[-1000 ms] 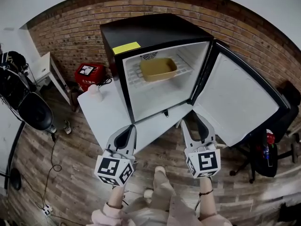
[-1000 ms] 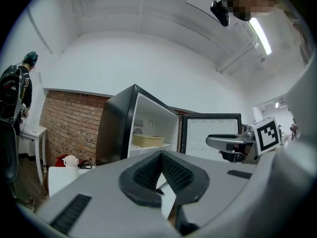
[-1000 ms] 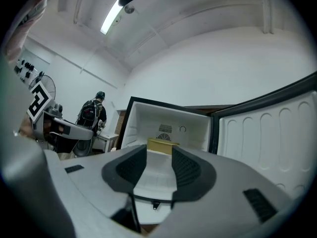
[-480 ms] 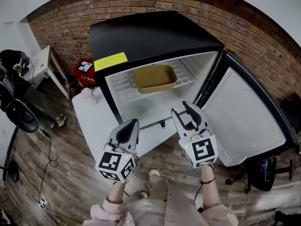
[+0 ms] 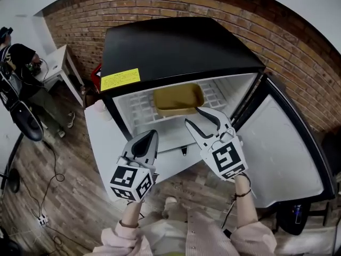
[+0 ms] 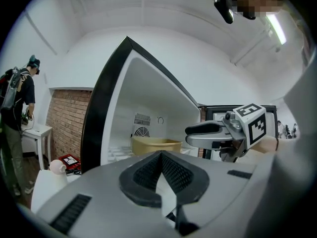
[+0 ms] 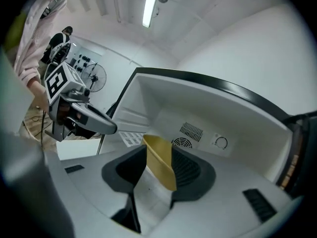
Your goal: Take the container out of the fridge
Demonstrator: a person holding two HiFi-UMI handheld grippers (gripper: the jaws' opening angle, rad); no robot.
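The fridge (image 5: 176, 41) is open and its door (image 5: 277, 143) swings out to the right. The yellow-brown container (image 5: 177, 98) sits inside on the white wire shelf (image 5: 139, 106), near the middle and a bit to the back. It is not out yet. Its long side goes from left to right, so a short end faces each side wall. The right gripper (image 5: 192, 116) is the one closer to it. Its jaws are wide apart and hold nothing, and the tips are just at the front right corner of the container. I cannot tell if they touch it. In the right gripper view the container (image 7: 159, 160) shows in the gap between the two jaws, so it lies straight ahead of that gripper and a little to the left. I think the next move is to push the jaws on over the near rim and squeeze. The left gripper (image 5: 153, 135) is lower and farther back, in front of the fridge. Its jaws are pressed together with nothing in them
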